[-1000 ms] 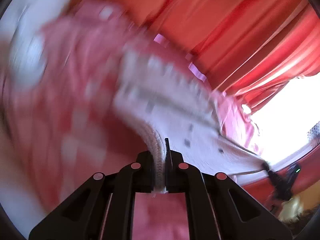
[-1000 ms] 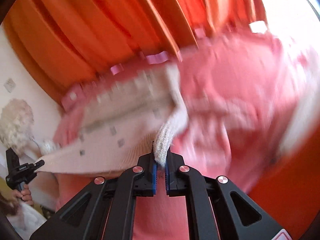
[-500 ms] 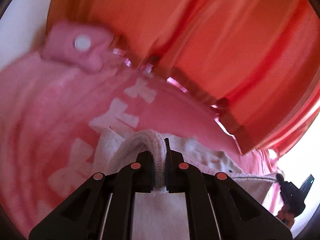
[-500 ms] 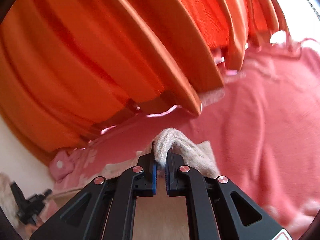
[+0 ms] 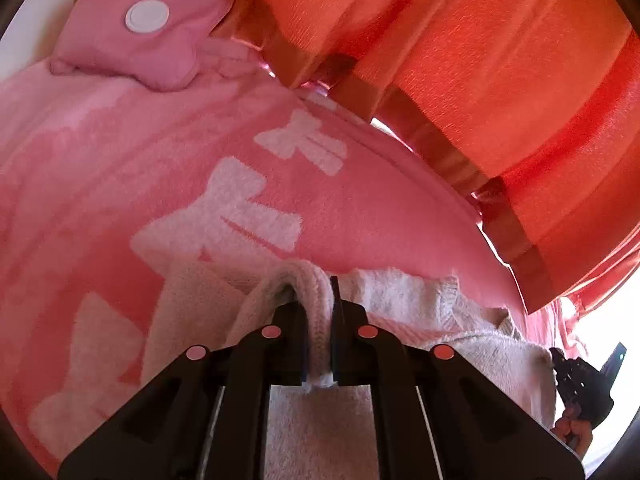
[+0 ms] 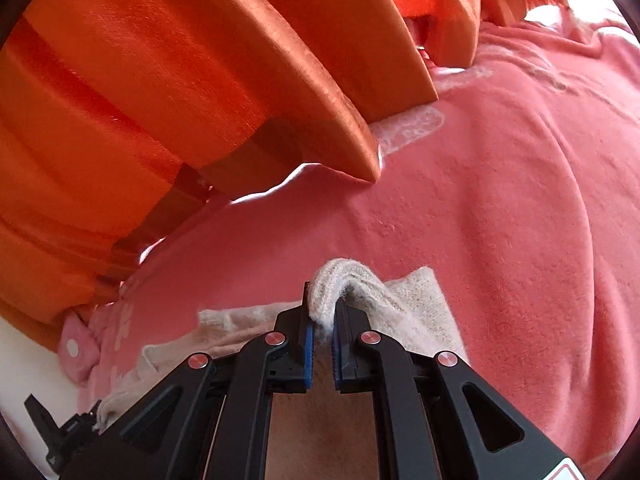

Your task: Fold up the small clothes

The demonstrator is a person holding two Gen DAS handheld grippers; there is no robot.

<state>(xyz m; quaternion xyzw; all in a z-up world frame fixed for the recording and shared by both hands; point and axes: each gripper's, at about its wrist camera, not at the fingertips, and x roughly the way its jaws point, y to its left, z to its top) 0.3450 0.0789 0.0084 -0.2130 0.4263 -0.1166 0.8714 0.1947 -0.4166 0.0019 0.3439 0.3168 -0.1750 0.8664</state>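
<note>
Left wrist view: the left gripper [image 5: 319, 340] is clamped on a ribbed edge of the cream knit garment [image 5: 404, 304], which bunches up between its jaws and spreads out below and to the right across a pink blanket [image 5: 120, 168] with white fluffy shapes. Farther off lies a pink pillow [image 5: 148, 32] with a white round patch, and behind it hang orange curtains [image 5: 480, 60]. At the far right edge the other gripper shows small. Right wrist view: the right gripper [image 6: 322, 328] pinches another fold of the same garment [image 6: 416, 304] between blue-lined jaws; the blanket [image 6: 500, 200] stretches beyond, then the curtains [image 6: 160, 80].
</note>
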